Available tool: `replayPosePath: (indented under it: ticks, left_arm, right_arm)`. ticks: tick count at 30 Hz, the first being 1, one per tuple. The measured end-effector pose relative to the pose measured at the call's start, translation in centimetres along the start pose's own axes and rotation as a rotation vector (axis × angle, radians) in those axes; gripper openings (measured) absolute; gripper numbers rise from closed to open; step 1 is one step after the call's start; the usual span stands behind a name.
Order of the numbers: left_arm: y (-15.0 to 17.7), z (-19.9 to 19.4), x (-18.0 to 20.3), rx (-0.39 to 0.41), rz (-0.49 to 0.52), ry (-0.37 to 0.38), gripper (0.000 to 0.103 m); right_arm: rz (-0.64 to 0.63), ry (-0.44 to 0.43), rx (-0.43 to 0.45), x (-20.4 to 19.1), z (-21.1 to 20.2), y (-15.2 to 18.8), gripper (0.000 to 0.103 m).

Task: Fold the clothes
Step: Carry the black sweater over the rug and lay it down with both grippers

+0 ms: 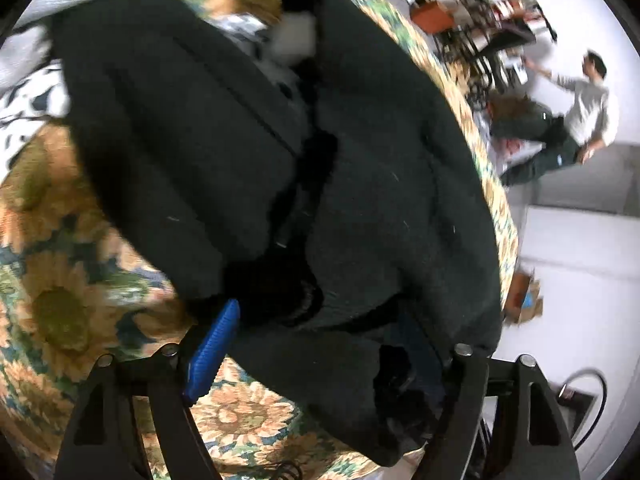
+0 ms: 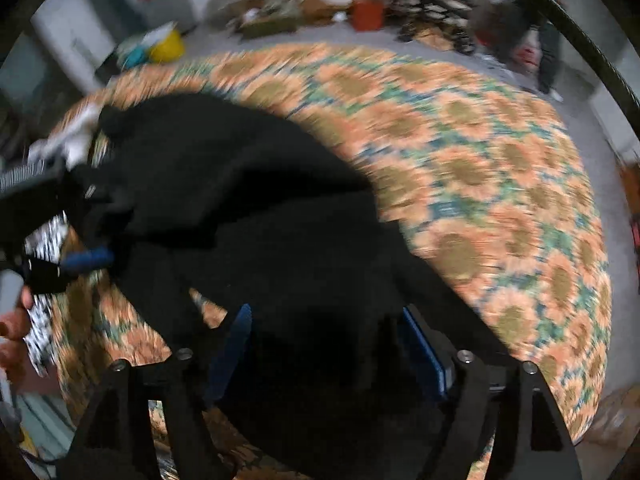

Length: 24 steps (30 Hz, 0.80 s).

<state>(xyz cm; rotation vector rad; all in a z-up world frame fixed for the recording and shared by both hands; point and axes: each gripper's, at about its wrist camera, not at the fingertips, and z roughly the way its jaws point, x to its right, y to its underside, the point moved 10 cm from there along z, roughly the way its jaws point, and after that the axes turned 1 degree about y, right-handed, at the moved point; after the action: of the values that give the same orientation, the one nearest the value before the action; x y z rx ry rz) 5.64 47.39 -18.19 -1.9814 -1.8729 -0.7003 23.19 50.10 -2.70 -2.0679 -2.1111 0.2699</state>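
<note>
Sunflower-patterned cloth (image 2: 472,168) covers the round table under both grippers, with pale floor and clutter beyond its edge.

From the left gripper (image 1: 320,360), the jaws stand wide apart; one blue pad (image 1: 212,352) shows bare, while the other side is hidden under a fold of the black garment (image 1: 280,160) that drapes between the fingers. Whether the pads press on it cannot be told.

From the right gripper (image 2: 332,352), the jaws are also spread wide, blue pads either side of dark cloth, the same garment, lying across the table.

Farther out, a white and black patterned fabric (image 1: 28,92) lies beside the garment. On the floor sit an orange container (image 2: 367,12) and a yellow tub (image 2: 168,46), contents too blurred to tell. A person (image 1: 580,108) stands in the background.
</note>
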Motion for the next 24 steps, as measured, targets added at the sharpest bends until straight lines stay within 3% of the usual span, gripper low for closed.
replayPosePath:
  ticks: [2,5,6,10,12,13,14,15,16,18,20,22,24]
  left_arm:
    - [1.0,0.3,1.1,-0.017,0.022,0.049,0.047]
    - [2.1,0.1,2.0,-0.05,0.057,0.082,0.022]
    - [2.4,-0.2,2.3,-0.056,0.072,0.092,0.02]
    - [2.7,-1.9,3.1,-0.033,0.148,0.111,0.02]
    - [2.7,-2.0,2.4,-0.007,0.184,0.035,0.02]
    - [2.7,-2.2,1.4,-0.003,0.181,-0.025,0.029]
    - [2.8,-2.1,0.4,-0.012,0.162,-0.07,0.052]
    - [3.0,-2.0,-0.7,-0.021,0.141,-0.107,0.062]
    - [3.1,-2.0,-1.4,-0.029,0.103,-0.084,0.07]
    - [3.3,-2.2,-2.7,-0.045,0.04,-0.05,0.07]
    - [3.5,-2.5,-3.9,-0.05,-0.024,-0.025,0.07]
    - [3.6,-2.8,-4.7,-0.051,-0.069,0.005,0.07]
    - [3.9,-2.7,-4.7,-0.065,-0.086,0.027,0.07]
  right_arm:
    - [-0.01,0.015,-0.031,-0.9,1.6,0.3,0.079]
    - [-0.003,0.029,-0.001,-1.0,1.1,-0.8,0.079]
    - [-0.012,0.035,0.02,-0.9,0.7,-1.4,0.078]
    - [-0.038,-0.009,0.054,-1.5,-0.4,-3.2,0.079]
    - [-0.06,-0.028,0.028,-2.0,0.4,-3.2,0.085]
    - [-0.078,0.003,0.015,-1.9,1.2,-2.9,0.087]
    - [-0.096,0.034,0.001,-1.7,2.1,-2.7,0.084]
    - [-0.111,0.063,-0.011,-1.5,3.0,-2.4,0.08]
    - [-0.097,0.067,-0.004,-1.2,3.2,-2.4,0.069]
    - [-0.07,0.078,0.012,-0.6,3.7,-2.3,0.052]
    - [-0.045,0.142,0.069,0.6,2.1,-3.4,0.028]
    - [-0.006,0.251,0.15,3.5,-0.3,-5.7,0.018]
    - [0.044,0.329,0.191,6.6,-2.2,-7.7,0.017]
